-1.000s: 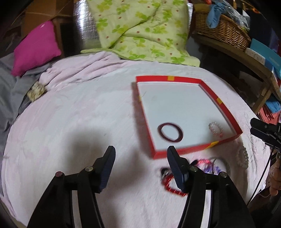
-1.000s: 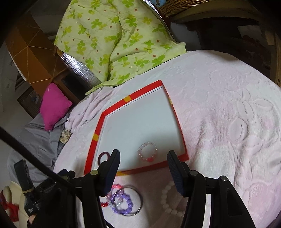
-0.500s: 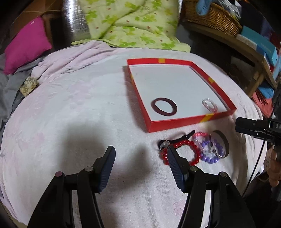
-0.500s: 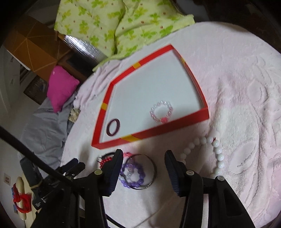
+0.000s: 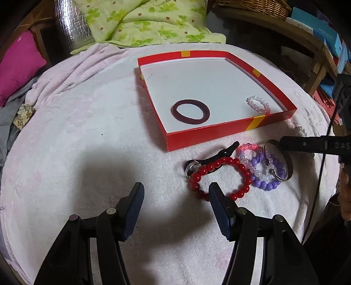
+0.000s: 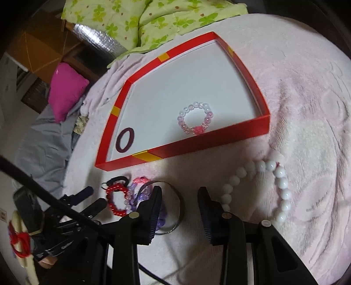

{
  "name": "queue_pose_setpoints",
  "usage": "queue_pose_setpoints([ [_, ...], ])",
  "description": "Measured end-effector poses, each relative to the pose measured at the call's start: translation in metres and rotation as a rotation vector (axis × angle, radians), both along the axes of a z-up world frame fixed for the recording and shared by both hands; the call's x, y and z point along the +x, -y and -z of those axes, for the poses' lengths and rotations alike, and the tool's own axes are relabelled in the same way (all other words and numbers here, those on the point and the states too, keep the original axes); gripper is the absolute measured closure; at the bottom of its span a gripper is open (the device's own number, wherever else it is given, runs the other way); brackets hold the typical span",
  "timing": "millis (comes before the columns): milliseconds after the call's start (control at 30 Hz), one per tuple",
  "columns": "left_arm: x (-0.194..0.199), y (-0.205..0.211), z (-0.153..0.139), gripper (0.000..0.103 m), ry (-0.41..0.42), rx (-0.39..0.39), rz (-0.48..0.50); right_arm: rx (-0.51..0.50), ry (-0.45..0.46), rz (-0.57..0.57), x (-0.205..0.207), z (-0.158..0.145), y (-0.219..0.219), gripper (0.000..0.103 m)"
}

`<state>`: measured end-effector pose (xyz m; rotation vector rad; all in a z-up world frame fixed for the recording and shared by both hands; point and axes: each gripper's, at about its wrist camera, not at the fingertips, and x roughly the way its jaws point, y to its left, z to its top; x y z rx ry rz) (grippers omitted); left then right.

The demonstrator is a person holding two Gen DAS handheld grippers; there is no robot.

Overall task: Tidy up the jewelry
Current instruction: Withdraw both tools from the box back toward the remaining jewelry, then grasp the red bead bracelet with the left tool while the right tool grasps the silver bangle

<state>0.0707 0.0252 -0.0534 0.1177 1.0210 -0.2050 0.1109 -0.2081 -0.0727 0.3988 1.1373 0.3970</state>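
Note:
A red box lid (image 5: 210,136) (image 6: 197,146) with a white floor lies on the pink blanket. In it lie a dark maroon ring (image 5: 190,111) (image 6: 125,139) and a pale pink bead bracelet (image 5: 258,104) (image 6: 195,118). In front of it lies a pile: a red bead bracelet (image 5: 219,177) (image 6: 115,198), a purple bead bracelet (image 5: 268,173), a metal bangle (image 5: 285,162) (image 6: 173,203) and a black hair tie with a silver piece (image 5: 193,167). A white bead bracelet (image 6: 263,186) lies to the right. My left gripper (image 5: 175,197) is open, just left of the red bracelet. My right gripper (image 6: 179,199) is open, low over the bangle.
A green flowered quilt (image 5: 142,19) and a magenta pillow (image 5: 17,65) lie behind the blanket. A wicker basket (image 5: 252,6) and blue boxes (image 5: 318,30) stand on a wooden shelf at the back right. Grey cloth (image 6: 41,140) hangs off the left.
Both grippers have drawn back and lowered toward the pile in front of the box. My right gripper has come down over the bangle. Both stay open.

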Motion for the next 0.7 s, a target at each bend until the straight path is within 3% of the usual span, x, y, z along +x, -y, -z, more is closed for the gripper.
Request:
queue_pose_setpoints([
  [167, 0.008, -0.003, 0.008, 0.043, -0.022, -0.049, 0.003, -0.113, 0.059, -0.036, 0.003, -0.001, -0.013, 0.090],
  [233, 0.009, -0.001, 0.009, 0.056, -0.026, -0.058, 0.022, -0.123, 0.074, -0.053, 0.002, -0.002, -0.015, 0.098],
  [433, 0.006, 0.011, 0.009, 0.090, -0.016, -0.057, 0.075, -0.188, 0.136, -0.059, -0.005, -0.009, -0.021, 0.100],
  [700, -0.012, 0.000, -0.013, 0.093, 0.040, -0.107, 0.121, -0.113, 0.141, -0.016, -0.009, -0.019, 0.000, 0.100],
])
